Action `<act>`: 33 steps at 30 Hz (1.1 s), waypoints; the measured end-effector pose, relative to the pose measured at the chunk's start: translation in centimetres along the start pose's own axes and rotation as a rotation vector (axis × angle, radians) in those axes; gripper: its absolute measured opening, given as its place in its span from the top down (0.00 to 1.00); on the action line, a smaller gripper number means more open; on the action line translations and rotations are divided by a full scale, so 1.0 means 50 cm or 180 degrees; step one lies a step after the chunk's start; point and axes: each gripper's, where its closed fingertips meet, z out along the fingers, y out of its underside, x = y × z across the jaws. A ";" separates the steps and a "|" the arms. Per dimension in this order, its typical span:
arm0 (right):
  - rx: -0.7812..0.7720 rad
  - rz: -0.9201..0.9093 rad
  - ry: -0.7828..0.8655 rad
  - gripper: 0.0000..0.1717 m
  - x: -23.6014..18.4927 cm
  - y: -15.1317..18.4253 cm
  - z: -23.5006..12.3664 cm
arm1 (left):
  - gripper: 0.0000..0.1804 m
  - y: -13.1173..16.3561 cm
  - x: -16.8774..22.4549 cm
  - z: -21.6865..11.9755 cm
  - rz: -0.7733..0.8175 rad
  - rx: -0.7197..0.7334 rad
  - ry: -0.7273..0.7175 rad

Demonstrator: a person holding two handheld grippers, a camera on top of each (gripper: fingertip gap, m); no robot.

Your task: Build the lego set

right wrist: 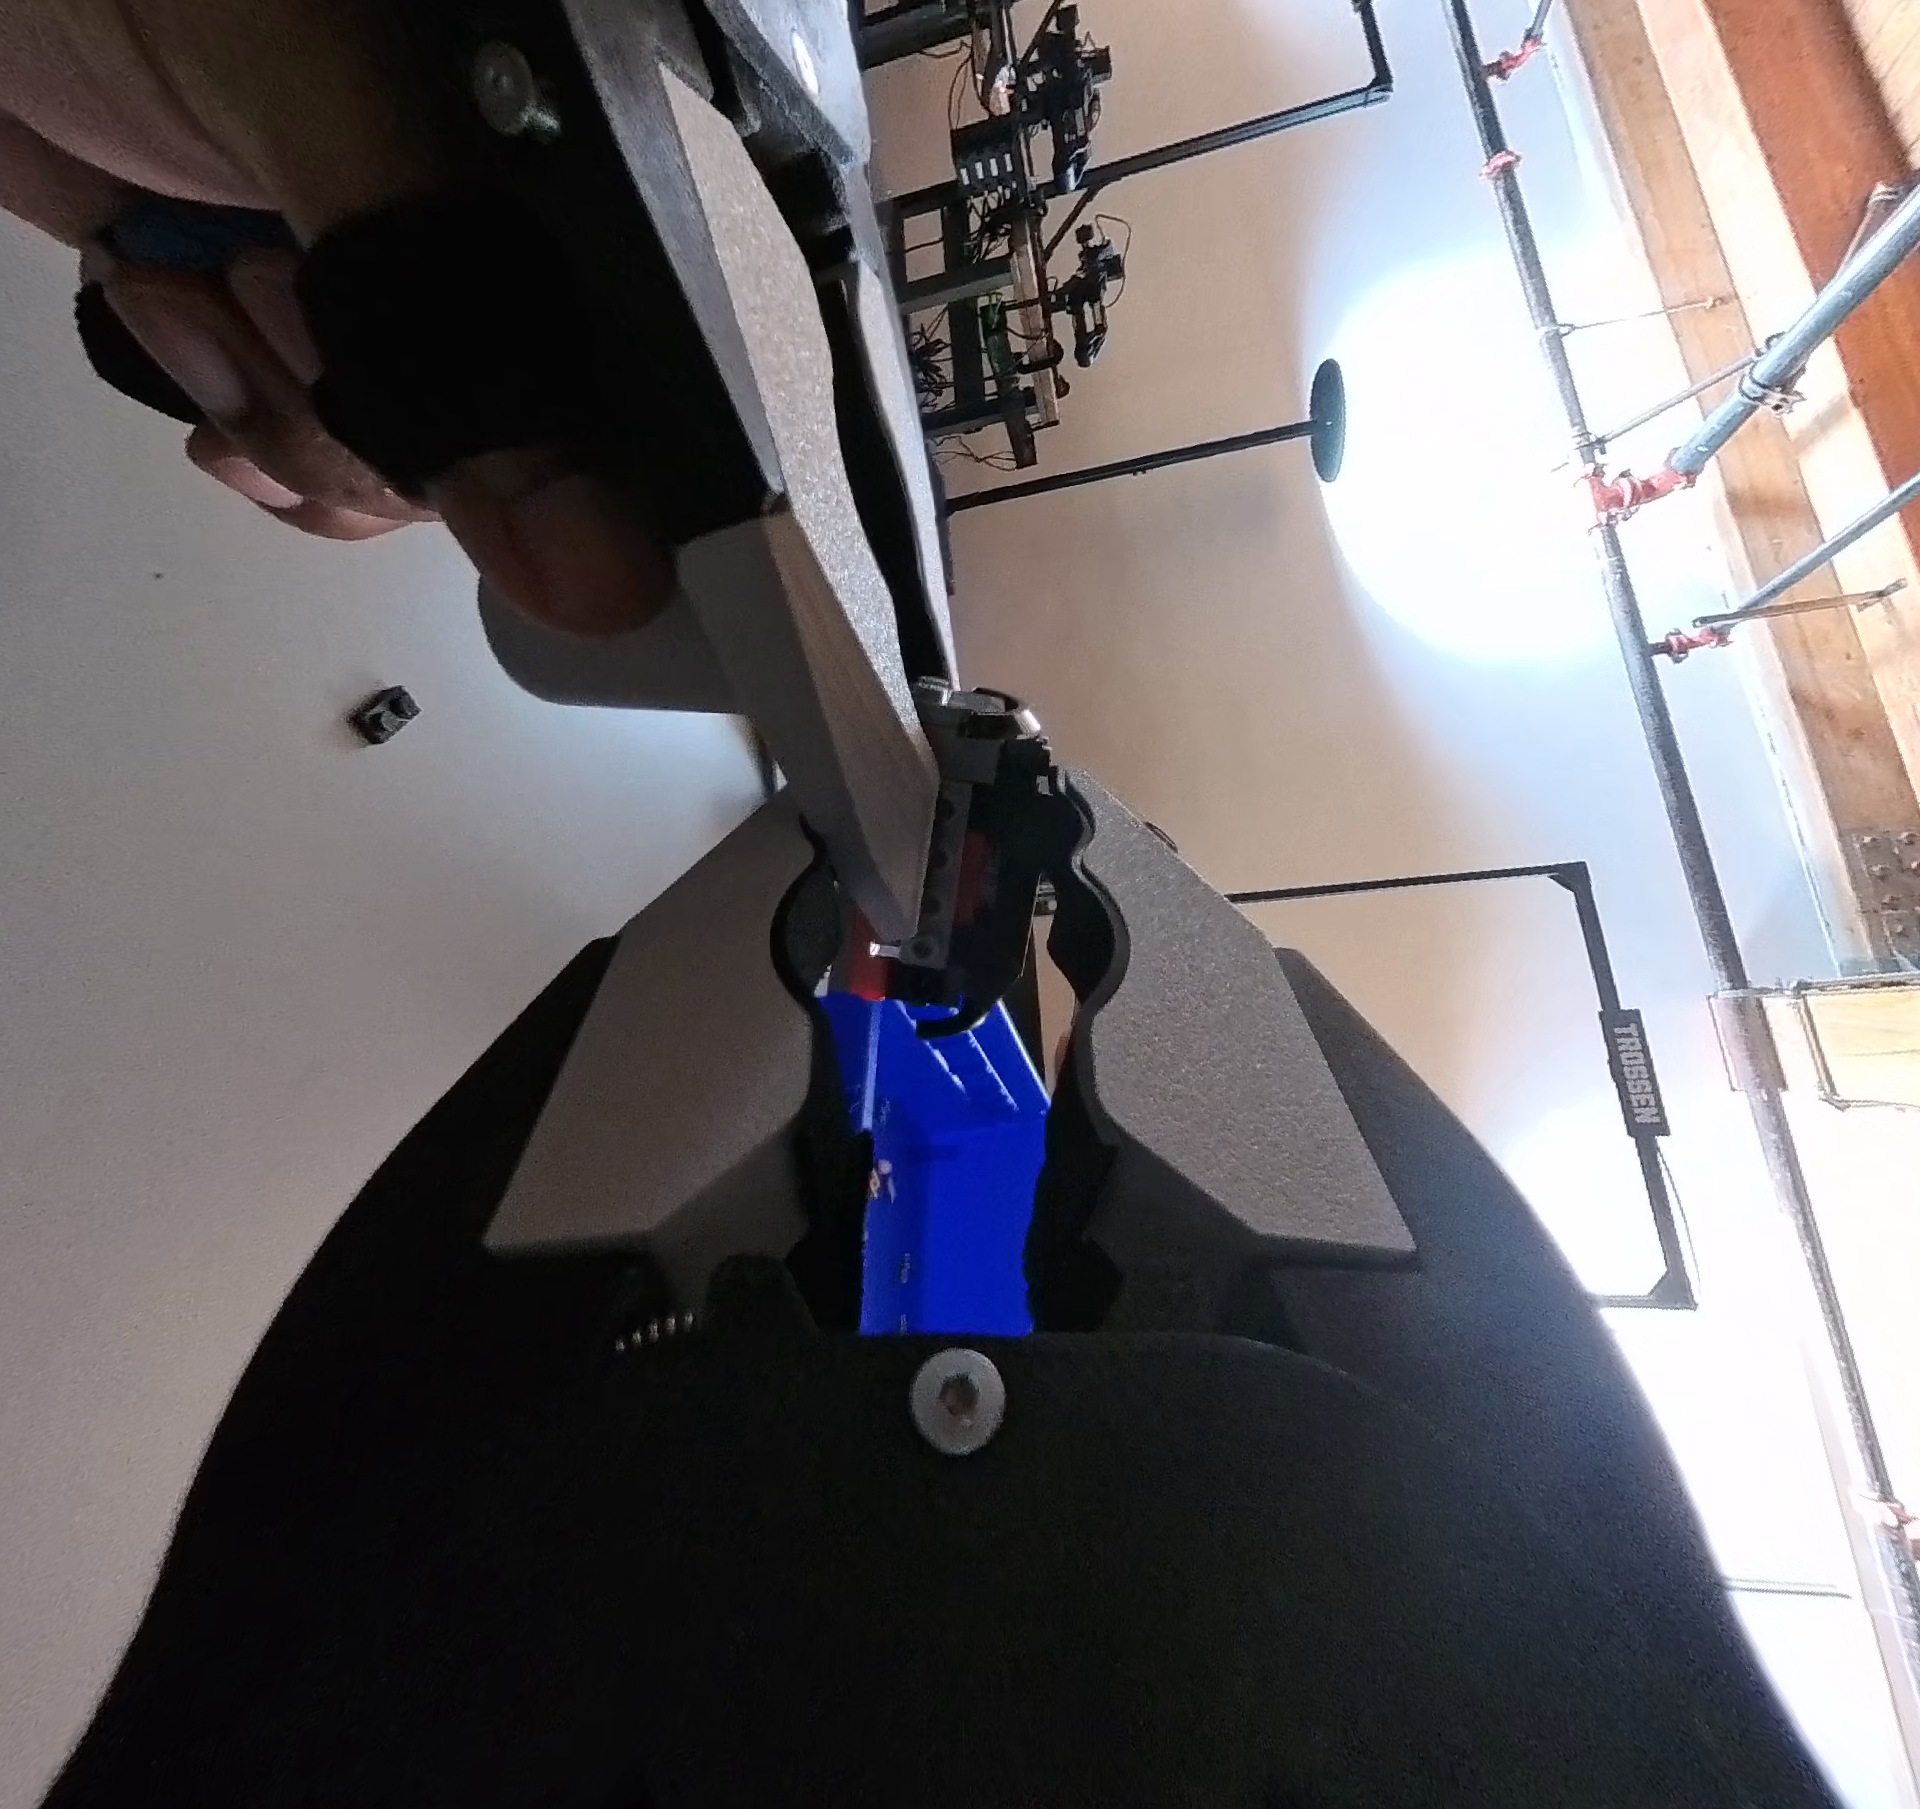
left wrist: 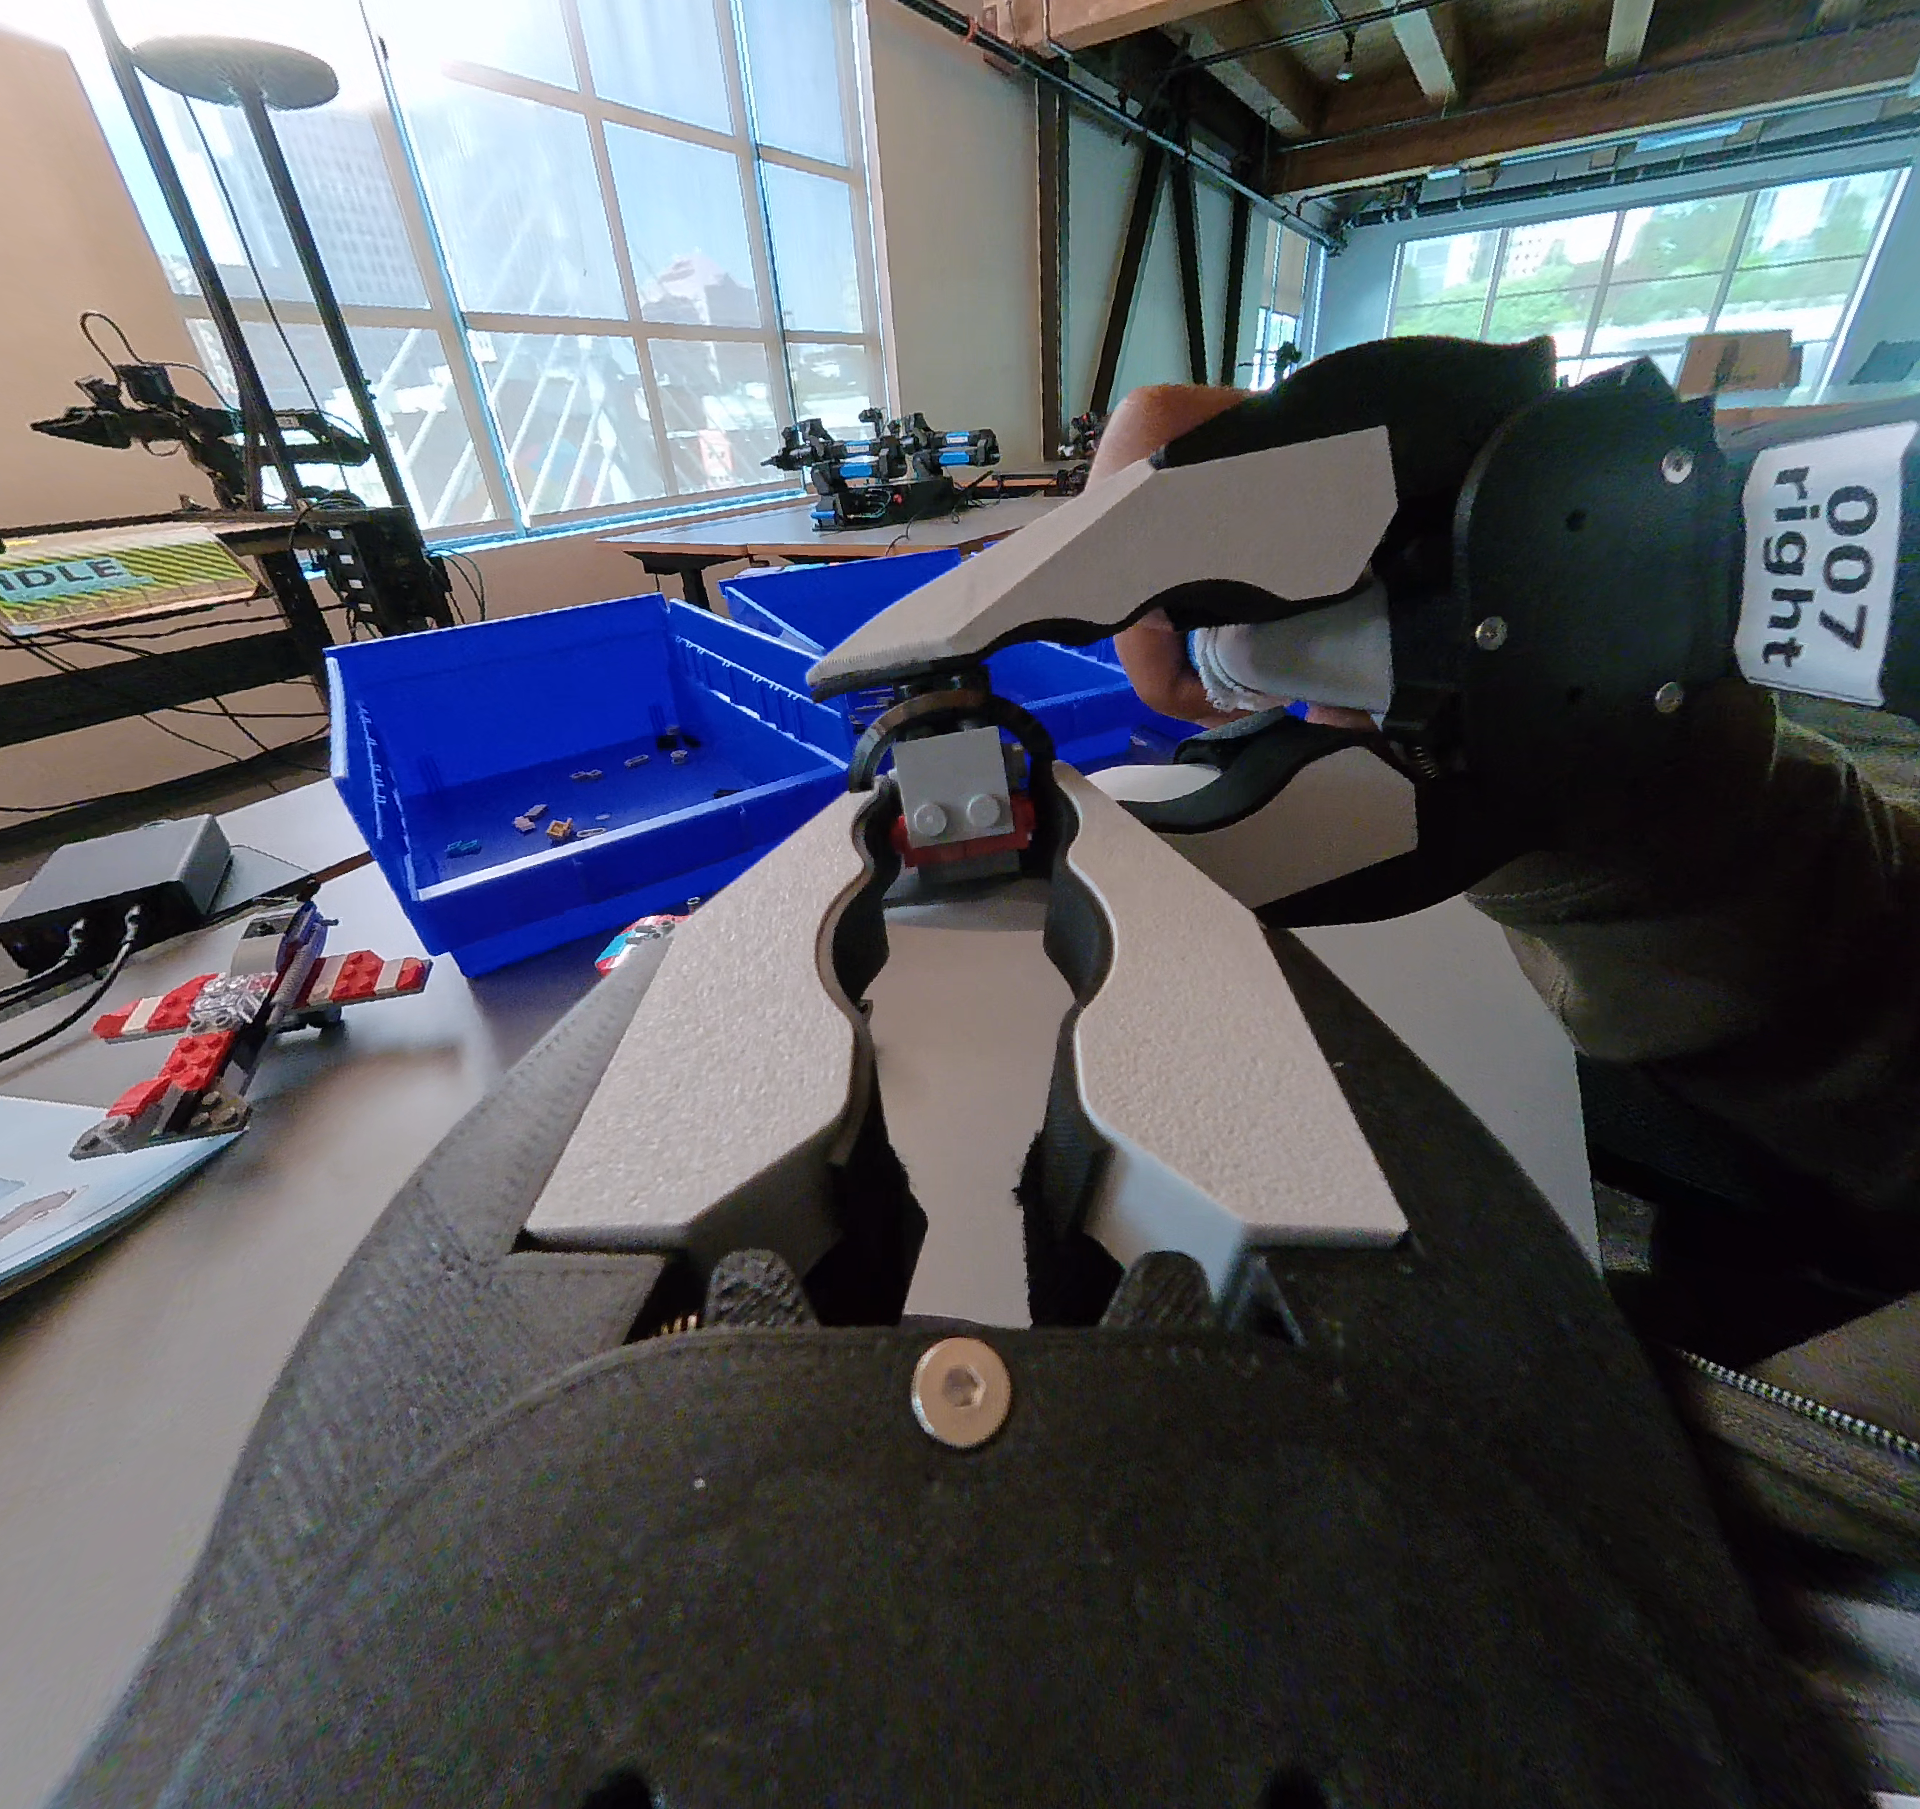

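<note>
My left gripper (left wrist: 956, 809) is shut on a small Lego assembly (left wrist: 951, 783), a grey two-stud brick on red bricks with a black arch over it, held above the grey table (left wrist: 436, 1084). My right gripper (left wrist: 1008, 720) reaches in from the right. Its upper finger (left wrist: 1039, 575) presses on the black top of the assembly, and its lower finger is partly hidden behind my left finger. In the right wrist view my right gripper (right wrist: 940, 855) closes around the same assembly (right wrist: 982, 772). Its right pad lies on the black arch, and a finger of the left gripper (right wrist: 831, 720) crosses between the jaws.
Two blue bins (left wrist: 540, 762) (left wrist: 1049, 679) with small loose parts stand just behind. A red-and-white Lego plane (left wrist: 239, 1021), a black box with cables (left wrist: 114, 886) and a booklet (left wrist: 62, 1198) lie at the left. A small dark brick (right wrist: 384, 715) lies on the table. Both grippers' tips are close together, under 4 cm apart.
</note>
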 end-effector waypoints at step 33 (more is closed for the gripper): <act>0.0410 0.0850 -0.0080 0.70 0.031 -0.024 -0.028 | 0.86 -0.024 -0.004 -0.024 -0.2130 0.0523 0.1156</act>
